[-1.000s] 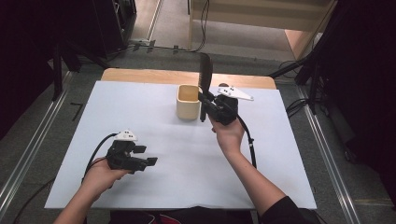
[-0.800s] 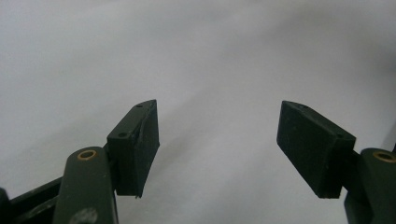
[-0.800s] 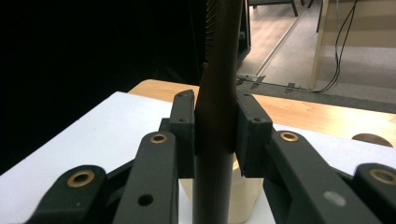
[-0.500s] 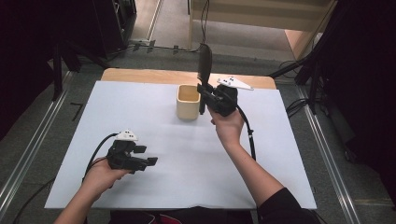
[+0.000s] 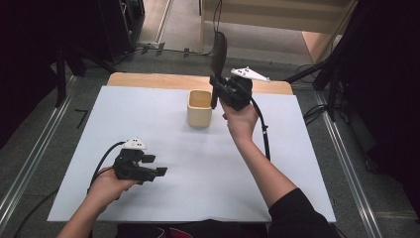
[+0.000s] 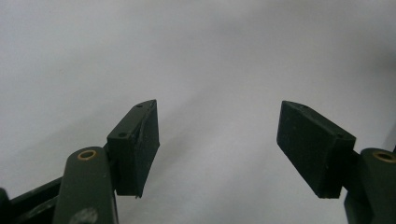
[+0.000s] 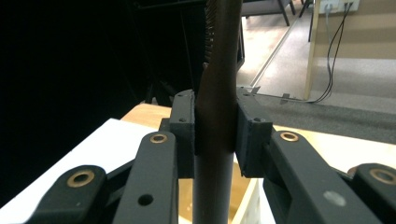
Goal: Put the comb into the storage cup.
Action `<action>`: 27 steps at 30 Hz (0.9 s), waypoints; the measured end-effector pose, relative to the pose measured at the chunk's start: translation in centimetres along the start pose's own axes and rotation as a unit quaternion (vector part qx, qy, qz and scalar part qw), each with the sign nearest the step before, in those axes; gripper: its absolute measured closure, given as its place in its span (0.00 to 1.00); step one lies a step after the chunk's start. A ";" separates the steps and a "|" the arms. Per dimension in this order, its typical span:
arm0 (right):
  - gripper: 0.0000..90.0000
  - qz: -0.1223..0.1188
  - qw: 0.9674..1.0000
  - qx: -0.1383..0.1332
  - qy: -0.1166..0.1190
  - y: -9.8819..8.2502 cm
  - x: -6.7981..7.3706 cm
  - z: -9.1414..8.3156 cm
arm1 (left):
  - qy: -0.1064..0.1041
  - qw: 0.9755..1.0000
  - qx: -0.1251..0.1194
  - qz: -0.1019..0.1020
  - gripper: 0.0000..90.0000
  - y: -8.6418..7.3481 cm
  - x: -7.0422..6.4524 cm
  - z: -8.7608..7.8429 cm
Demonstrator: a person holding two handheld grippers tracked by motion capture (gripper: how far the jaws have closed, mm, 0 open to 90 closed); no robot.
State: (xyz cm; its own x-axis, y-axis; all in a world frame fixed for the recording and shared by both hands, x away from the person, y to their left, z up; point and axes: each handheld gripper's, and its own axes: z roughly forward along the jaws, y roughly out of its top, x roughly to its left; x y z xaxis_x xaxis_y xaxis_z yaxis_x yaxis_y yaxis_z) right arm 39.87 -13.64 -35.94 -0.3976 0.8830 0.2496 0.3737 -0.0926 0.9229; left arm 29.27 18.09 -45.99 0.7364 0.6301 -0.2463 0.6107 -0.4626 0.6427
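My right gripper (image 5: 214,85) is shut on the handle of a long dark brush (image 5: 218,47), which stands upright with its bristled head on top. Its lower end hangs just above the right rim of a beige cup (image 5: 199,108) at the back middle of the table. In the right gripper view the pads of my right gripper (image 7: 215,135) clamp the brush (image 7: 219,70) from both sides, and the cup (image 7: 245,207) shows below. My left gripper (image 5: 154,166) rests low at the front left, open. Between its jaws my left gripper (image 6: 217,140) has nothing but white surface.
A white sheet (image 5: 297,163) covers the table, with a wooden strip (image 5: 148,79) bare along the far edge. Metal floor rails (image 5: 29,163) run along both sides. Dark stands and cables (image 5: 322,79) crowd the floor beyond the far right corner.
My right gripper has lifted the brush higher and a little farther back, beside the cup. The left gripper has stayed in place, open.
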 end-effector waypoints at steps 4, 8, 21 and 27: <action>0.78 -0.005 1.000 -0.005 -0.003 0.8 0.2 0.4 | -0.002 1.000 0.001 0.001 0.34 0.0 0.0 0.0; 0.78 -0.006 1.000 -0.008 -0.005 1.6 0.5 1.0 | -0.003 1.000 0.001 0.002 0.34 0.1 0.0 0.0; 0.78 -0.016 0.999 -0.019 -0.025 2.5 0.9 3.2 | -0.009 1.000 -0.001 0.004 0.34 0.2 -0.2 0.0; 0.78 -0.015 0.999 -0.023 -0.038 2.3 0.8 4.0 | -0.008 1.000 -0.001 0.004 0.34 0.2 -0.2 0.0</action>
State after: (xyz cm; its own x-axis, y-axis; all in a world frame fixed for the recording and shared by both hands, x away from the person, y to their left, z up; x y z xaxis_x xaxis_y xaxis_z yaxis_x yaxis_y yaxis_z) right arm 43.77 -11.32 -34.82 -0.3421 0.9182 0.1998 0.3233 -0.0846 0.9425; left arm 29.25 17.90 -45.86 0.7463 0.6158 -0.2527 0.6040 -0.4670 0.6459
